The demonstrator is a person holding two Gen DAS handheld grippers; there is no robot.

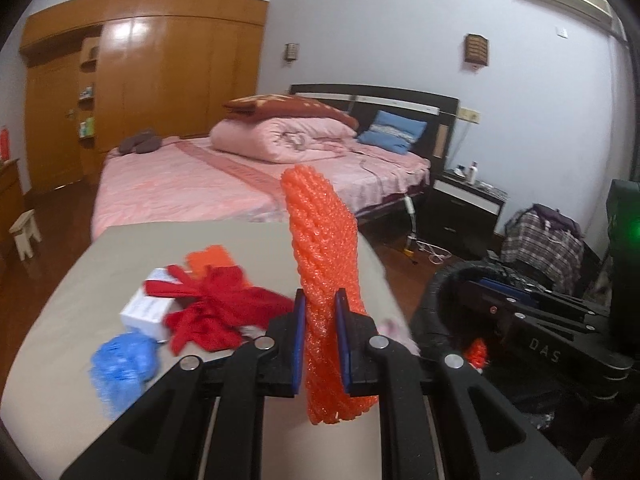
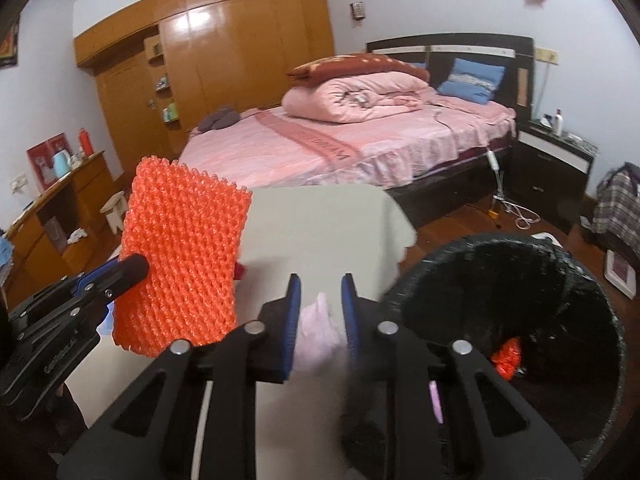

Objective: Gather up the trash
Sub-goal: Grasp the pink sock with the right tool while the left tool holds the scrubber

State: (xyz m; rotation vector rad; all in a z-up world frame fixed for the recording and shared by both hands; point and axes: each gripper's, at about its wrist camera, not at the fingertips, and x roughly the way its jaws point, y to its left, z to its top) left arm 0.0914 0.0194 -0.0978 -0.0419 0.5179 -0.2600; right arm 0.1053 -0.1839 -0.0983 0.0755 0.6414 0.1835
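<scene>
Beside the table's [image 2: 320, 216] right edge stands the black bin [image 2: 600, 320]. My left tool [image 1: 320, 340] clamps the orange foam net [image 1: 322, 264] over the table. My right tool [image 2: 320, 320] appears nearly closed and empty. Transfer step; next I carry the net over the bin and release.

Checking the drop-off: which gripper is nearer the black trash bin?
Right. The right gripper hangs empty beside the black trash bin; the left gripper, clamping the orange foam net, is over the table, farther away.

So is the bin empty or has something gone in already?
Not empty: the black bin already holds an orange foam net near its bottom, visible from both wrist cameras.
</scene>
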